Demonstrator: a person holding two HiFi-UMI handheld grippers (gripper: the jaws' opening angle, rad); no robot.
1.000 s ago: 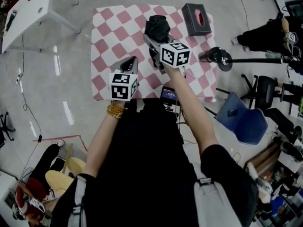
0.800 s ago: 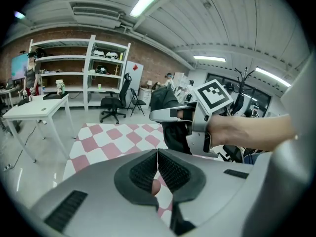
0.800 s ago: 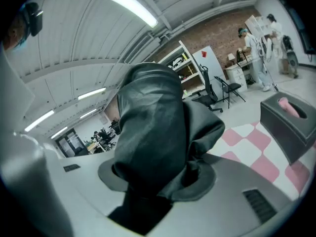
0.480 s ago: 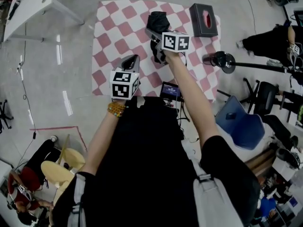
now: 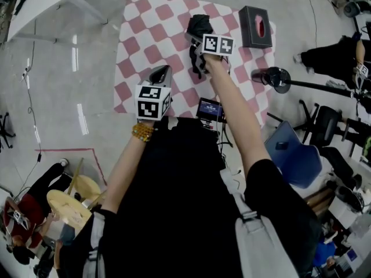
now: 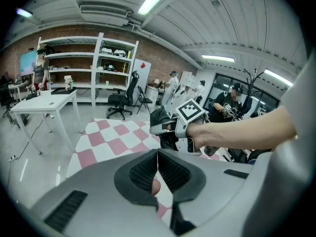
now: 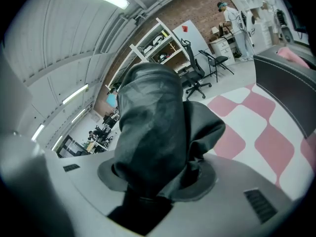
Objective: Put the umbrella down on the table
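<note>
Checkered table (image 5: 145, 39) sits closer under the folded black umbrella (image 5: 200, 24), clamped in the right gripper (image 5: 196, 37), which has dropped lower, so set-down looks near but contact is unclear; left gripper (image 5: 160, 73) hovers closed, empty, near the front edge.

Right tool (image 5: 195, 39) grips umbrella (image 5: 201, 23), arm extended; left tool (image 5: 160, 72) jaws together, empty.

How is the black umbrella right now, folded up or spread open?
Folded up: the umbrella is a compact bundle of gathered black cloth, held in the right tongs.
</note>
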